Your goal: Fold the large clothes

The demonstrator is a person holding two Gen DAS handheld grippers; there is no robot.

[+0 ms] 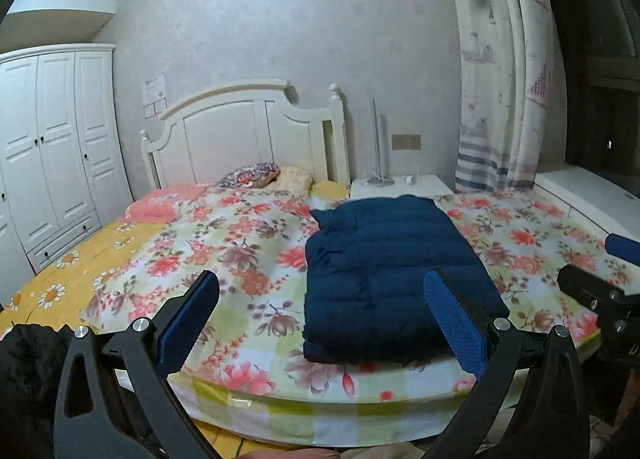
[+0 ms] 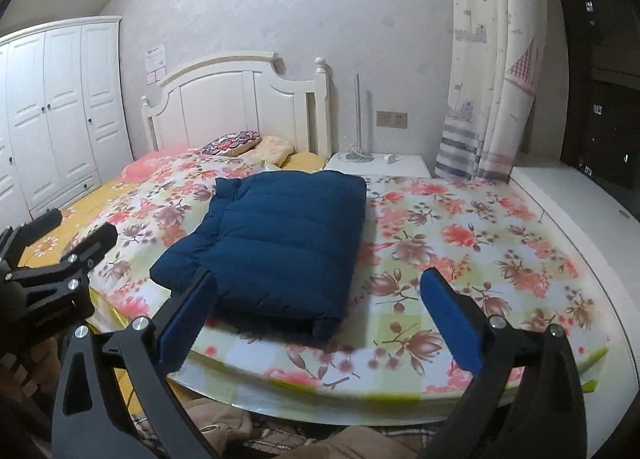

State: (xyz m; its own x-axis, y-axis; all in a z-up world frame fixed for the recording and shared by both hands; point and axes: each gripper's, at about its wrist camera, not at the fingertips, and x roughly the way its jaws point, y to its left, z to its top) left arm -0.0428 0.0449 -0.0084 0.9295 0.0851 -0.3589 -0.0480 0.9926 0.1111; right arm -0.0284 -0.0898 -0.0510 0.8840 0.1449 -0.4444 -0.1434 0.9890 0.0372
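Navy puffer jacket (image 2: pixel 276 243): folded into a compact rectangle, lying flat near the foot edge of the floral bedspread (image 2: pixel 460 243), nothing loose showing (underside hidden). Probably finished, or one tidy-up press left. Left gripper (image 1: pixel 332 323) and right gripper (image 2: pixel 320 319): jaws spread wide, empty, held off the foot edge, apart from the jacket.

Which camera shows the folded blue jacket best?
The right wrist view: the whole folded blue jacket lies unobstructed on the bed. In the left wrist view, the left gripper finger covers its near right corner.
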